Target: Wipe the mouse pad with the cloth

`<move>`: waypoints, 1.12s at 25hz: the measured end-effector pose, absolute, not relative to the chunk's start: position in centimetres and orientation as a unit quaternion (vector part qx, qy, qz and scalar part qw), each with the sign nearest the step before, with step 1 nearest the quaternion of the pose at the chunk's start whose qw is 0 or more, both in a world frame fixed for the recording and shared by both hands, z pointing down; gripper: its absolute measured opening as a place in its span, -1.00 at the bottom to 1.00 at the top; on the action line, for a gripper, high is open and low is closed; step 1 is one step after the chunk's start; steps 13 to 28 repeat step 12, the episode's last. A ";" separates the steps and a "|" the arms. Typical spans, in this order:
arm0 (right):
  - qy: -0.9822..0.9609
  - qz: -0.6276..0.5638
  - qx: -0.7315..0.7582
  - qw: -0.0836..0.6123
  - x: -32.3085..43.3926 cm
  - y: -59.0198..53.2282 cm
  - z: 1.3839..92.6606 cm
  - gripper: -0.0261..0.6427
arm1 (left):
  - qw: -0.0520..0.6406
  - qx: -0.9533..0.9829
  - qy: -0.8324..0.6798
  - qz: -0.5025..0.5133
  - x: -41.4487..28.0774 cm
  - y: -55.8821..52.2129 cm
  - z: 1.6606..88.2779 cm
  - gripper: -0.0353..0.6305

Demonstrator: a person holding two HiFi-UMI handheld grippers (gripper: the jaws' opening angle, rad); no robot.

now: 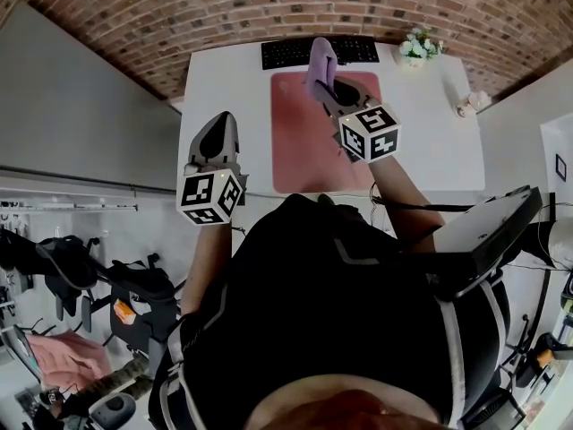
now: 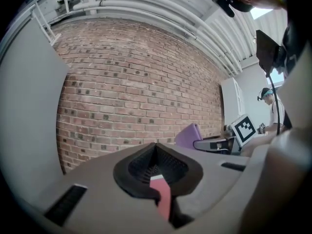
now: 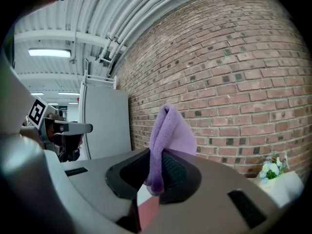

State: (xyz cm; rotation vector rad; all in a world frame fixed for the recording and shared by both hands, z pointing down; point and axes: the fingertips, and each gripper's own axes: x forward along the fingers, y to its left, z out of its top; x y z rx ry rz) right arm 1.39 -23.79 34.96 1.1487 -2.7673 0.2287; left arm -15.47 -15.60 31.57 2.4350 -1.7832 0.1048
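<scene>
Nearest, by the near-left corner of the white table [image 1: 421,141], the left gripper [image 1: 222,122] is held up with its jaws drawn together and nothing between them. Further in, the right gripper [image 1: 324,85] is tilted up towards the wall over the far half of the flat, rectangular, reddish-pink mouse pad [image 1: 300,141]. Its jaws are clamped on the soft folded purple cloth [image 1: 320,59], which stands upright out of them, apparently clear of the pad. Beyond the pad, a black keyboard [image 1: 291,54] lies along the table's far edge, a small pot of white flowers [image 1: 415,47] sits at the far-right corner, and the red brick wall [image 1: 269,3] stands behind.
</scene>
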 end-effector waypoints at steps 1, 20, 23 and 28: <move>-0.919 0.075 0.382 0.068 1.5 -23.7 34.9 -0.76 | 0.060 0.804 -0.590 0.033 -15.4 -15.6 31.4 -0.88; -0.920 0.069 0.380 0.069 1.9 -23.3 34.1 -0.76 | 0.066 0.805 -0.589 0.022 -15.3 -15.6 30.6 -0.88; -0.920 0.069 0.380 0.069 1.9 -23.3 34.1 -0.76 | 0.066 0.805 -0.589 0.022 -15.3 -15.6 30.6 -0.88; -0.920 0.069 0.380 0.069 1.9 -23.3 34.1 -0.76 | 0.066 0.805 -0.589 0.022 -15.3 -15.6 30.6 -0.88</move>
